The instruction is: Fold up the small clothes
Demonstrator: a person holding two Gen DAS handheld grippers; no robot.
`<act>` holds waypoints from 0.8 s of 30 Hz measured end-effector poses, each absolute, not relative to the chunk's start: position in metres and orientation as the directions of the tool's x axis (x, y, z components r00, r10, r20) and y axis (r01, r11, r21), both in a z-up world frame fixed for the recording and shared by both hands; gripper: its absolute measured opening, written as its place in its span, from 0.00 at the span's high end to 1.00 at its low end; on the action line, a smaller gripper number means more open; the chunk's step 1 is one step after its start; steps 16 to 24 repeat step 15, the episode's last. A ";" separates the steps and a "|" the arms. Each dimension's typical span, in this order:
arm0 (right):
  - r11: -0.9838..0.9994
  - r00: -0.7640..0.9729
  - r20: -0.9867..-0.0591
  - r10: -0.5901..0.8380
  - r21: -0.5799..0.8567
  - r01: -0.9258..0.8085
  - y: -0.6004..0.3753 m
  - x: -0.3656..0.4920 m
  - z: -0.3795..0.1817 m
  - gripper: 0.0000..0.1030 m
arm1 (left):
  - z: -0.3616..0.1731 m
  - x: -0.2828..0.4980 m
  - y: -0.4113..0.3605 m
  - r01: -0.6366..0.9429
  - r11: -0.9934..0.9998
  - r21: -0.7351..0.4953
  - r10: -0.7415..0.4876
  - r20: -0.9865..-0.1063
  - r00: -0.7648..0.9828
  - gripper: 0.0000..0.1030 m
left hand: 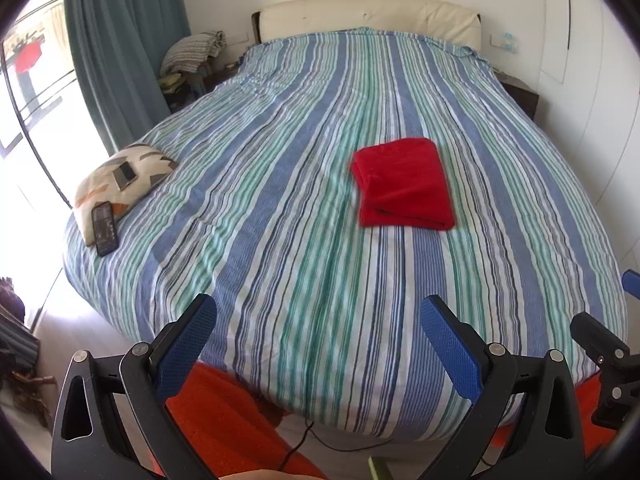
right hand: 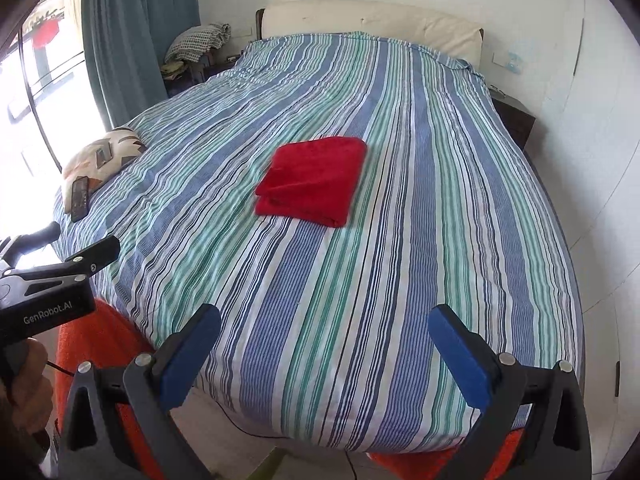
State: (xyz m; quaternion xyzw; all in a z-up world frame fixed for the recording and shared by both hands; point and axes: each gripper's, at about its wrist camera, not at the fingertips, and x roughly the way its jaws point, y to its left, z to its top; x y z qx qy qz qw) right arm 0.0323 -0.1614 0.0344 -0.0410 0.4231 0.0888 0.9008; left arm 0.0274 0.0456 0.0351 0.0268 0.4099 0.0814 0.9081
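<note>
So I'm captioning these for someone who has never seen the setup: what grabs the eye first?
A folded red cloth lying mid-bed on the blue, green and white striped bedspread. Next, the blue-padded left gripper and right gripper, both open and empty over the bed's foot. Last, a patterned cushion with a dark phone at the left edge.

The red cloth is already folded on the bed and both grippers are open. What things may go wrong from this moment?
1. The red cloth shows loose layered edges on its left side; a pinch there by the right gripper might catch only one layer and undo the fold.
2. The phone lies half on the pillow near the bed's edge; a tug on the striped cover might slide it off.
3. A cable runs on the floor below the left gripper; it could snag.
</note>
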 end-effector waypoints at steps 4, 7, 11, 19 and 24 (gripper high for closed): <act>0.981 0.623 -0.772 0.127 0.006 -0.194 -0.161 0.032 0.033 0.01 | 0.034 0.027 0.044 -0.119 0.985 0.123 0.171 -0.740 0.651 0.01; 0.981 0.625 -0.769 0.130 0.008 -0.194 -0.161 0.033 0.033 0.01 | 0.034 0.027 0.043 -0.103 0.988 0.110 0.151 -0.741 0.654 0.01; 0.980 0.625 -0.768 0.136 0.013 -0.197 -0.159 0.034 0.032 0.01 | 0.039 0.024 0.043 -0.099 0.992 0.077 0.124 -0.724 0.679 0.01; 0.980 0.620 -0.771 0.143 0.025 -0.196 -0.158 0.037 0.031 0.01 | 0.040 0.022 0.041 -0.117 0.986 0.118 0.166 -0.701 0.694 0.01; 0.980 0.620 -0.771 0.143 0.025 -0.196 -0.158 0.037 0.031 0.01 | 0.040 0.022 0.041 -0.117 0.986 0.118 0.166 -0.701 0.694 0.01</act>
